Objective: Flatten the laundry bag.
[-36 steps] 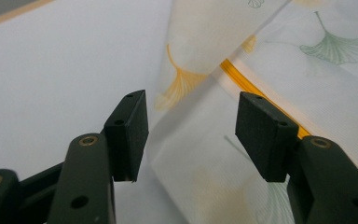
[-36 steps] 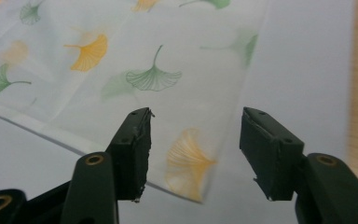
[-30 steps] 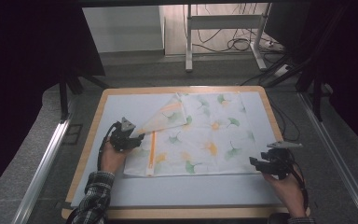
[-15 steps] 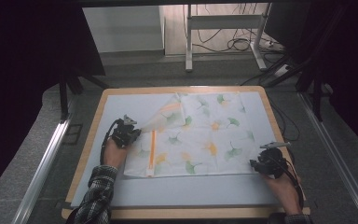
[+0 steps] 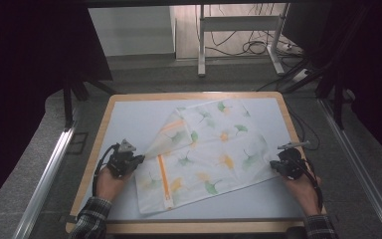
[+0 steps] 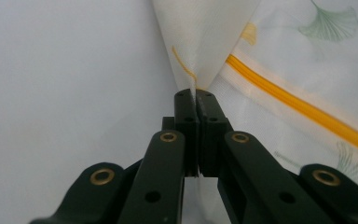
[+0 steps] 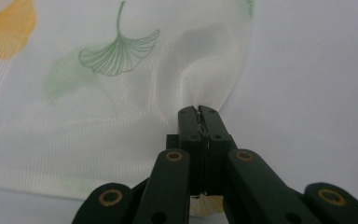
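Across the desk [image 5: 129, 124] middle lies the leaf-print cloth [image 5: 214, 149]; left gripper [image 5: 129, 162] and right gripper [image 5: 284, 164] each pinch a corner. Pull evenly apart, keeping it low and taut.

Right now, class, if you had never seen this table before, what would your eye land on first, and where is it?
First, the white cloth printed with green and orange leaves, lying skewed across the middle of the pale table. Next, its bright orange zipper running along the cloth's left part. Then the two black claws: the left claw pinches the cloth's left corner and the right claw pinches its right edge.
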`<state>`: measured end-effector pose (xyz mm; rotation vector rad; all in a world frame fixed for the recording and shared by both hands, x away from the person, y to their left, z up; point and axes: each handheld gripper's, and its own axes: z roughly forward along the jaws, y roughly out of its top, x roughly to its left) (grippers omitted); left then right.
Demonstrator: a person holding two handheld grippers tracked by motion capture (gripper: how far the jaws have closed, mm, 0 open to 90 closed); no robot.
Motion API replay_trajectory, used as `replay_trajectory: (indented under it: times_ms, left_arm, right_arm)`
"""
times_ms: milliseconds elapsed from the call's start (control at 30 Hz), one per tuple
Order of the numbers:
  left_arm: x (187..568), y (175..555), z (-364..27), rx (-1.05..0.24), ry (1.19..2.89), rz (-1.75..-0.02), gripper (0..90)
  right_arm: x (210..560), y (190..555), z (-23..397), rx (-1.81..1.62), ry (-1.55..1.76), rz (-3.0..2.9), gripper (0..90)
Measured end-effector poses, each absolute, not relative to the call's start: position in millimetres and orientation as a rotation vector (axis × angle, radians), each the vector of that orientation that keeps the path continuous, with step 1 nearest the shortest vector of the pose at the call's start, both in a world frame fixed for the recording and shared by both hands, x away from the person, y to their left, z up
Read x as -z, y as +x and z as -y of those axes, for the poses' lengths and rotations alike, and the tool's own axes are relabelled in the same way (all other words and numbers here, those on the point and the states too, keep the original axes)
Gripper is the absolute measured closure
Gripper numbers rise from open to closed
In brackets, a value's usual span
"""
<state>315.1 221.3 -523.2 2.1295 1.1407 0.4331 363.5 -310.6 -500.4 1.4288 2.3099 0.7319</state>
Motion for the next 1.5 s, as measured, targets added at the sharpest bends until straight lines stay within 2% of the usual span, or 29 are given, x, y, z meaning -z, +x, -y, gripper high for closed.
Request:
replay_trajectory:
  times_ms: [200, 500, 533, 567, 600, 633, 700, 767, 1067, 1200, 1233, 1367, 1500]
  left_arm:
    - [524, 288, -217, -0.433, 2.194, -1.11, 88.4]
    - [528, 243, -183, -0.394, 2.31, -1.002, 86.9]
    - [528, 239, -180, -0.402, 2.323, -0.991, 85.0]
    - [529, 237, -180, -0.422, 2.324, -0.988, 72.8]
    - [527, 236, -185, -0.438, 2.275, -1.019, 69.5]
    - [527, 236, -185, -0.438, 2.275, -1.019, 67.2]
    - [521, 239, -195, -0.424, 2.197, -1.053, 63.6]
    - [510, 247, -200, -0.427, 2.118, -1.057, 61.3]
    - [497, 276, -175, -0.426, 2.115, -0.988, 60.4]
    - [493, 277, -174, -0.42, 2.116, -0.994, 54.6]
    - [492, 272, -178, -0.408, 2.121, -1.005, 48.2]
    - [497, 263, -188, -0.38, 2.118, -1.039, 35.5]
    - [494, 270, -188, -0.398, 2.104, -1.047, 34.1]
  right_arm:
    - [495, 385, 308, -0.749, 1.411, -2.273, 88.6]
    - [490, 421, 305, -0.778, 1.415, -2.219, 88.0]
    - [491, 425, 306, -0.788, 1.423, -2.219, 87.6]
    - [492, 426, 308, -0.806, 1.429, -2.218, 83.4]
    - [492, 426, 310, -0.817, 1.426, -2.209, 78.0]
    - [492, 426, 310, -0.817, 1.426, -2.209, 78.0]
    - [490, 421, 312, -0.856, 1.423, -2.203, 68.4]
    - [484, 411, 312, -0.903, 1.414, -2.211, 62.5]
    - [477, 386, 297, -0.984, 1.342, -2.265, 50.9]
    - [482, 376, 292, -0.971, 1.334, -2.306, 47.1]
    - [485, 371, 291, -0.949, 1.323, -2.331, 46.0]
    - [486, 364, 290, -0.944, 1.307, -2.353, 44.4]
    - [486, 359, 288, -0.947, 1.302, -2.358, 43.9]
